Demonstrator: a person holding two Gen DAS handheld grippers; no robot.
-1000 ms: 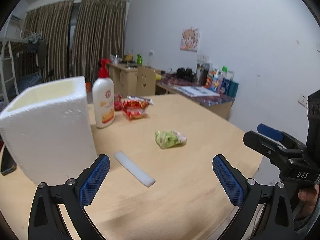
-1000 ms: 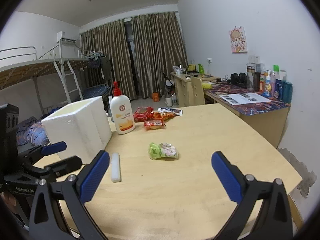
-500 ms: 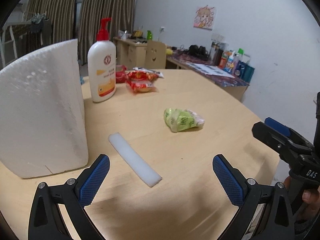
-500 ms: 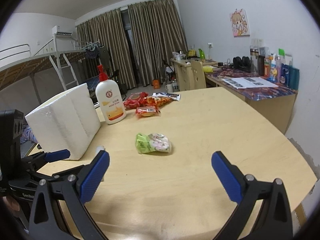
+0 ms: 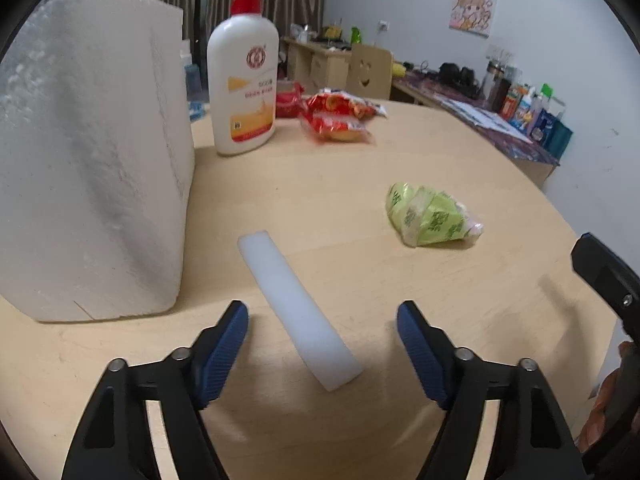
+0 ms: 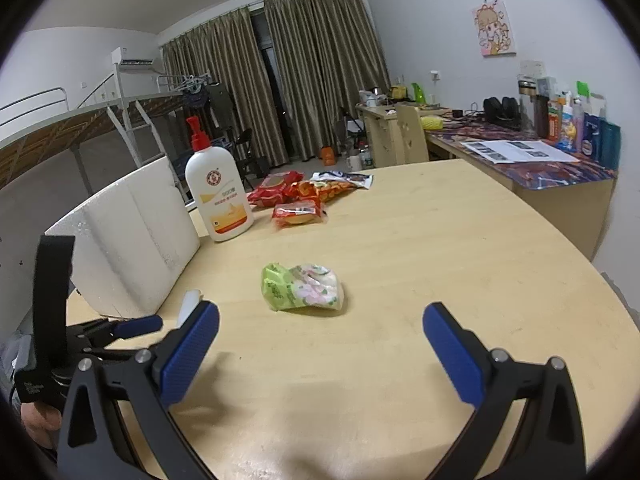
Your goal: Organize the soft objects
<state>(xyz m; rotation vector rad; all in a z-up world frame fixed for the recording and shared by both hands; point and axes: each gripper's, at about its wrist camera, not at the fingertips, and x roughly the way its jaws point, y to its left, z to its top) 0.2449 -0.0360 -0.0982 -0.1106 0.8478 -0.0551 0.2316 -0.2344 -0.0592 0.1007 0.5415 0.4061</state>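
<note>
- L tool [image 5: 322,322] is closing, pads apart; foam strip [image 5: 298,312] is lying between them, not yet pinched.
- Strip is lying flat on surface [image 5: 360,184], just beside foam box [image 5: 92,168], angled across the jaw gap.
- Doing it well, imo: centring pads on strip's long sides, squeezing gently since foam dents, lifting level before heading for box.
- R tool [image 6: 320,330] is hanging wide apart w/ nothing in it, green packet [image 6: 304,288] lying ahead of it on surface.
- Red snack bags [image 6: 298,198] are sitting near pump bottle [image 6: 218,196], well apart from the strip.
- Box: only outer walls showing; can't tell what's inside.
</note>
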